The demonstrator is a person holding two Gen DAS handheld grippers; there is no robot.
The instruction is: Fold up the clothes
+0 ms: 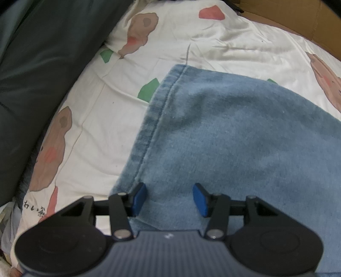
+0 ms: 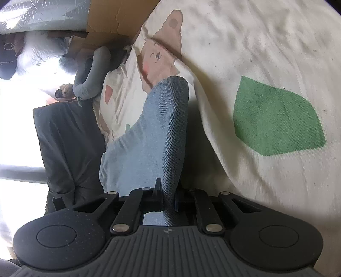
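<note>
Light blue jeans point(image 1: 223, 136) lie on a cream bedsheet printed with bears and green leaves point(image 1: 96, 110). A stitched seam runs down their left edge. My left gripper point(image 1: 169, 198) hovers open just over the denim, blue pads point(image 1: 139, 197) apart with nothing between them. In the right wrist view the camera is rolled sideways. My right gripper point(image 2: 168, 196) is shut on a fold of the jeans point(image 2: 162, 132), which rises from the jaws as a ridge of denim above the sheet point(image 2: 266, 53).
A dark green cover point(image 1: 42, 74) lies along the sheet's left side. A cardboard box point(image 1: 298, 19) stands beyond the far edge. The right wrist view shows a dark garment point(image 2: 66, 144), a grey sleeve point(image 2: 93, 72) and bright window light at left.
</note>
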